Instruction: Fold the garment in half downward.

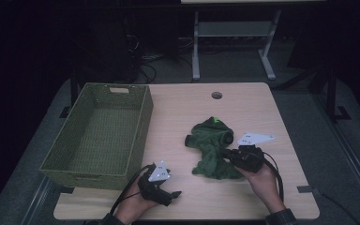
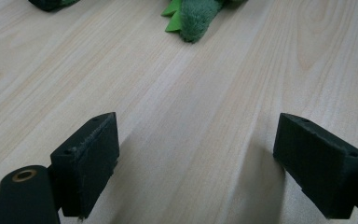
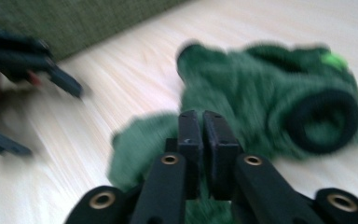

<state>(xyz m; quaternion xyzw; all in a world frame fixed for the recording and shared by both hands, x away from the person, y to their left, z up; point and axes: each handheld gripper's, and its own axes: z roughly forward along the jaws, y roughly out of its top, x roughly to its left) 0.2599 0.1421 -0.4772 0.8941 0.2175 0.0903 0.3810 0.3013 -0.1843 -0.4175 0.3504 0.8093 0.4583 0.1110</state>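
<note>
Basket sits left of green garment.

Dark room; grey floor; white-legged table behind.

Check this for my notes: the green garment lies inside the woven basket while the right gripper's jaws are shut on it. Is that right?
Not quite. The green garment lies on the wooden table, to the right of the woven basket, not inside it; the high view shows this. The right gripper does have its jaws shut on the cloth.
</note>
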